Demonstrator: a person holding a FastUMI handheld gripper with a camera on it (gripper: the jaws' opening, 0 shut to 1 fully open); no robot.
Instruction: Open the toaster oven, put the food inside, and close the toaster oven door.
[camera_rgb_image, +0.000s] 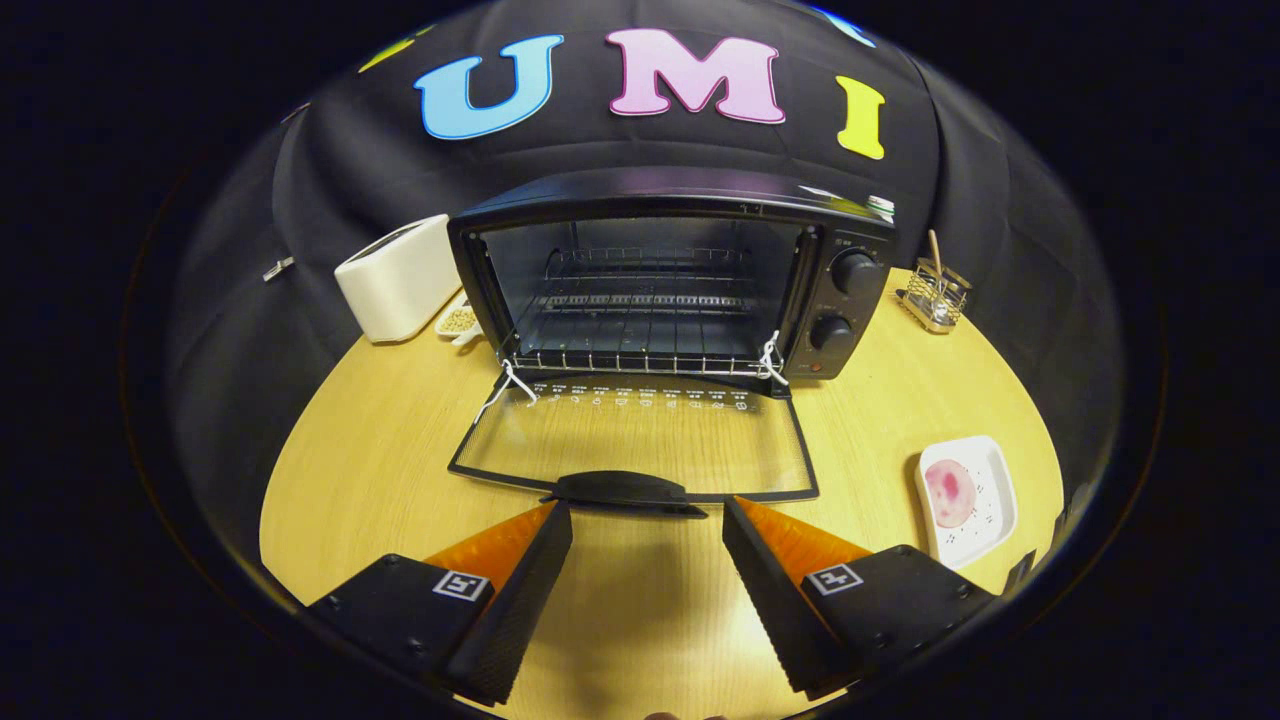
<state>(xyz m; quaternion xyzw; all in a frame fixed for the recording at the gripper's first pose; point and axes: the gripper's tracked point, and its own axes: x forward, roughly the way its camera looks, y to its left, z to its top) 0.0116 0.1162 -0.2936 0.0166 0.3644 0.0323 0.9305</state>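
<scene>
A black toaster oven (850, 300) stands at the back of the wooden table with its glass door (640, 440) folded flat down toward me. Its cavity holds a bare wire rack (640, 355). The door's black handle (620, 490) lies just ahead of my fingertips, apart from them. My gripper (648, 520) is open, both orange-and-black fingers spread with nothing between them. A round pink piece of food (950, 492) rests on a white square plate (990, 535), to the right of my right finger.
A white toaster (398, 278) stands left of the oven, with a small dish of pale bits (458, 320) beside it. A wire holder with a wooden stick (935, 290) sits at the back right. The table (370, 470) is round, edged by black cloth.
</scene>
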